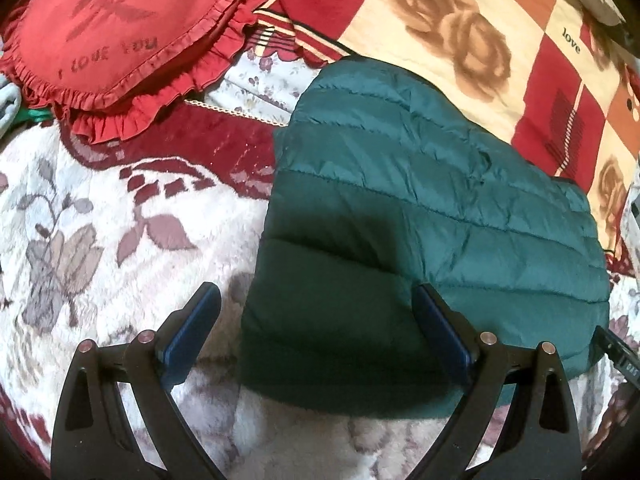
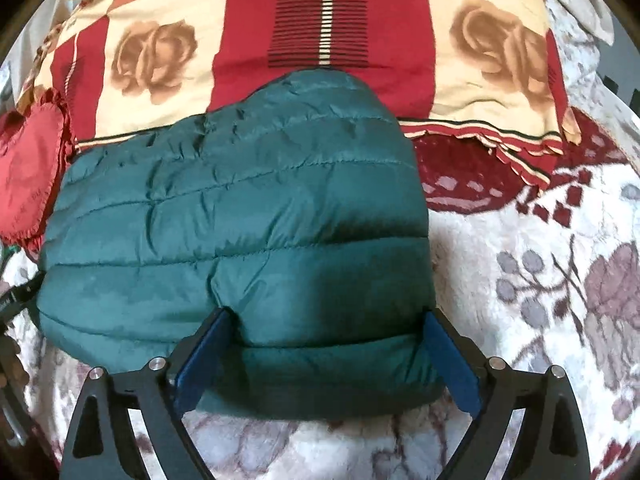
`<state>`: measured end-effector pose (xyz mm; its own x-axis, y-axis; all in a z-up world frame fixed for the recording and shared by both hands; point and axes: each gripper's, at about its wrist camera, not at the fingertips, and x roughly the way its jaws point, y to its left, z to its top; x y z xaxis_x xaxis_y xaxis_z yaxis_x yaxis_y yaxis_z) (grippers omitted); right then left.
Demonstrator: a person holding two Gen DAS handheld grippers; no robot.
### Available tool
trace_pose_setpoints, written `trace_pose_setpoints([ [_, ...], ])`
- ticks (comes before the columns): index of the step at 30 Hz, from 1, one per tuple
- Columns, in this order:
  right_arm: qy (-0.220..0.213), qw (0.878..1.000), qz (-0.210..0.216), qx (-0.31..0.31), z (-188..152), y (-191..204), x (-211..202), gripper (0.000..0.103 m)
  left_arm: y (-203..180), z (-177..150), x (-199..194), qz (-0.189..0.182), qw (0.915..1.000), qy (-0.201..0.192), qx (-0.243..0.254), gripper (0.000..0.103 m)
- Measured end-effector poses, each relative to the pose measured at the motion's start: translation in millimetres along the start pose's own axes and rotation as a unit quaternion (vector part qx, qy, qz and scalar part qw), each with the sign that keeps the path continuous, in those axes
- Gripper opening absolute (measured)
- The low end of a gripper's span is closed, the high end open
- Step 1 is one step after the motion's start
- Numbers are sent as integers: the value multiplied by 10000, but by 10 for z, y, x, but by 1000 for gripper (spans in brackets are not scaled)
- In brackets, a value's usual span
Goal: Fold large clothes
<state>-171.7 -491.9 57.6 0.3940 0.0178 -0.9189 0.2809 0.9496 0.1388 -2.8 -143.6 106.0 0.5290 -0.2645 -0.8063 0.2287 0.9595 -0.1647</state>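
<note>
Fleecy white bedding with a grey and maroon flower pattern, the blanket (image 1: 120,216), is seen under everything in both views. Both grippers are pointed steeply down at it. The left gripper (image 1: 316,300) is held wide, with nothing pressed between its blue pads (image 1: 192,332): one finger is set over bare blanket, the other over the near left corner of the jacket (image 1: 420,208). The right gripper (image 2: 326,326) is also spread wide, and the near right corner of the jacket (image 2: 240,220) is straddled by it; whether its pads press the fabric cannot be told, since the quilting bulges against them. The jacket, dark green and quilted, is laid folded on the blanket, its far edge lapped onto a red and cream rose-print quilt (image 1: 460,40). A red frilled heart cushion (image 1: 120,32) reading "I LOVE YOU" is shown whole only in the left view; in the right view just its edge (image 2: 28,184) is caught, its lettering unreadable. A black part at each frame edge, probably the other gripper, is cut off.
</note>
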Motion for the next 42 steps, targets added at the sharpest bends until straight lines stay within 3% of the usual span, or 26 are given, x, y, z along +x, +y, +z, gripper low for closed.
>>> trace_pose_setpoints([
  [10,-206,9951,766,587,-320,10,-516,95,-74,-196,-451,-100,9996,-252,121,97],
  [18,6,9830,1301,1294,-596,-32,-386,95,-132,-401,-610,-199,9993,-266,158,97],
  [28,107,9766,1555,1481,-602,-49,-253,102,-103,-475,-449,-356,9992,-55,-155,97],
  [35,50,9720,1710,1613,-550,-36,-89,102,-37,-508,-244,-702,9955,150,-611,97],
  [42,-146,9602,2012,1933,-446,-55,82,103,115,-473,-22,-1224,9801,188,-1549,97],
])
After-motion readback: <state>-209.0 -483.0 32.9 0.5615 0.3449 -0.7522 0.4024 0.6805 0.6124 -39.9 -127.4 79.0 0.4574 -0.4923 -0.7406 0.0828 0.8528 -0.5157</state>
